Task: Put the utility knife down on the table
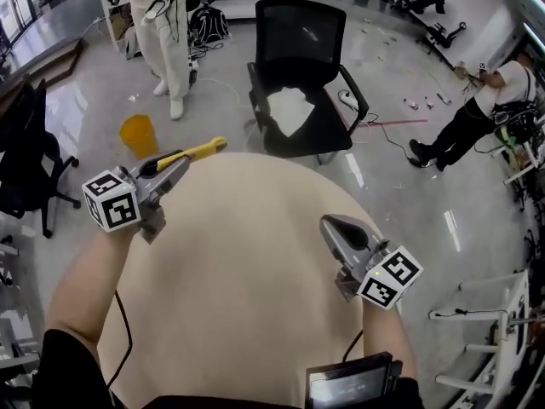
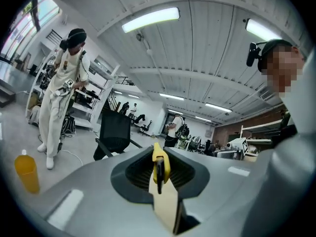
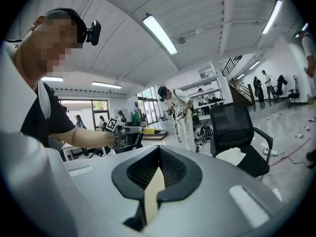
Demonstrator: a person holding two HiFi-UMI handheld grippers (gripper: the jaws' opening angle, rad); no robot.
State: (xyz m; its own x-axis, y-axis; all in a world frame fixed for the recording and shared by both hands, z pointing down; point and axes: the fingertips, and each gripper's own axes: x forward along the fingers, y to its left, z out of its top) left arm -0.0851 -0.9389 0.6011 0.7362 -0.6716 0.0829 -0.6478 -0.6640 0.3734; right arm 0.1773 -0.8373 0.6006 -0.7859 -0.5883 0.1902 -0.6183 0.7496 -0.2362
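The yellow utility knife (image 1: 199, 151) sticks out up and to the right from my left gripper (image 1: 180, 162), which is shut on it above the far left rim of the round beige table (image 1: 247, 305). In the left gripper view the knife (image 2: 160, 165) stands edge-on between the pinched jaws. My right gripper (image 1: 327, 223) hovers over the table's right side, shut with nothing in it. From the right gripper view, its own jaws (image 3: 158, 152) meet at the tips, and across the table the left gripper (image 3: 127, 132) shows with the knife (image 3: 149, 130).
A black office chair (image 1: 300, 66) with a white sheet on its seat stands just beyond the table's far edge. An orange bin (image 1: 138, 135) sits on the floor at far left, near another black chair (image 1: 25, 156). Two people (image 1: 166, 32) (image 1: 481, 109) stand farther off.
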